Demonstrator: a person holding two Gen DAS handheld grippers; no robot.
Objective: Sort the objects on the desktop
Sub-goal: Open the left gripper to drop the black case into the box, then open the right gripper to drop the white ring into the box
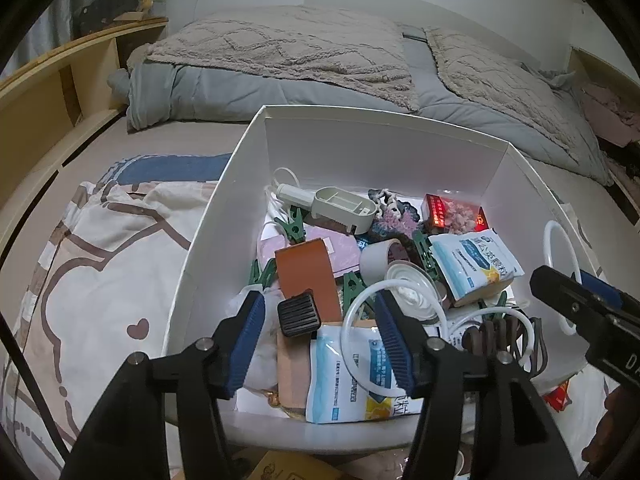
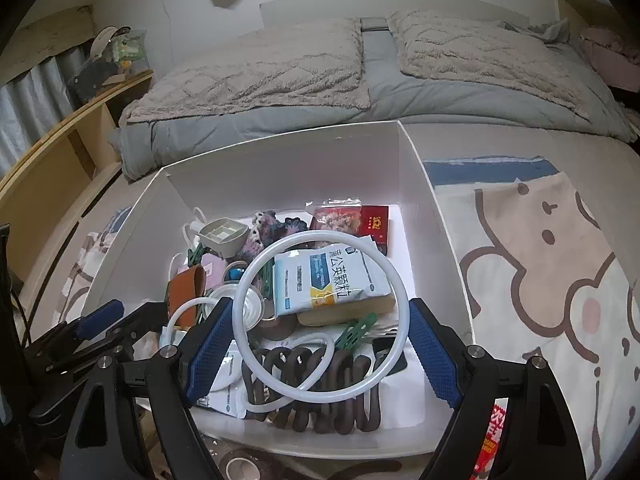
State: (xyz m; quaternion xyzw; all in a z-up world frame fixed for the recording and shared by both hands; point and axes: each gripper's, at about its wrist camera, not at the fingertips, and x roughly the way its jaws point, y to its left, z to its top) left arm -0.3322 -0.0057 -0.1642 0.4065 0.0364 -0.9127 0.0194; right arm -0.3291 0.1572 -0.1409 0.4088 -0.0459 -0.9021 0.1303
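From the left wrist view, the left gripper hangs over the near end of the white box with its blue pads spread. A small black ridged piece lies between them on the heap, touched by neither pad, so it rests in the box and is not gripped. Around it are a brown card, green pegs, white sachets and, at the far right, a red packet. At the right edge of this view the right gripper reaches in, with a white ring standing upright at its tip, raised over the box's right wall. From the right wrist view, that ring fills the gap between the right gripper's pads, its rim touching both, so the jaws appear to be pinching it across its width above the sachets and a brown coil. The step in hand seems to be dropping the ring in with the rest. Done well, it would come down flat over the middle of the heap, clear of the left gripper at the near left, and the pads would part only once it sits low enough not to roll out. Only the left view shows the black ridged piece and how high the ring is held. Only the right view shows the contact on both pads and the whole coil under the ring.
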